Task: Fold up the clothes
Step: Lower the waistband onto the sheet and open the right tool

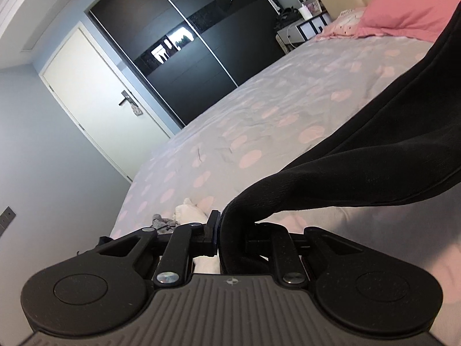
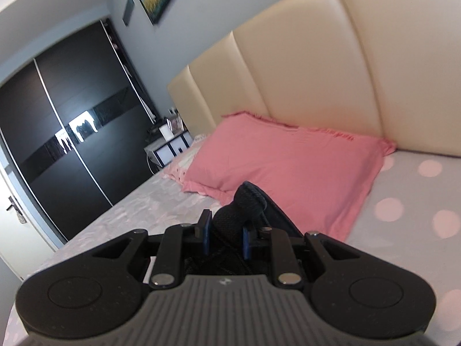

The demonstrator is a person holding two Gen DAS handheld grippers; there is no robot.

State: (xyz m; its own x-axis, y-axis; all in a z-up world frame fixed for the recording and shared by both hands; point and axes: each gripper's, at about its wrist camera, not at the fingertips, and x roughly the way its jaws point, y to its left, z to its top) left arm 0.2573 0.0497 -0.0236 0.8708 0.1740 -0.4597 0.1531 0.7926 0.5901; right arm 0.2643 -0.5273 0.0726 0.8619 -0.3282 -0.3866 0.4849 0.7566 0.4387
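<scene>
A bed (image 1: 259,109) with a grey, pink-dotted cover is carrying a pink pillow (image 2: 288,167) at its headboard (image 2: 317,72), while small white and grey clothes (image 1: 184,216) are lying near its foot.

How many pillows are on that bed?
2. A plain pink pillow leans at the cream headboard; a paler patterned pillow lies beside it, toward the nightstand, mostly hidden. Others may lie out of view.

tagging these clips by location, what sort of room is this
A bedroom in a home, most likely. A bed with a polka-dot cover and a pink pillow sits against a cream padded headboard, with a dark sliding-door wardrobe opposite.
</scene>
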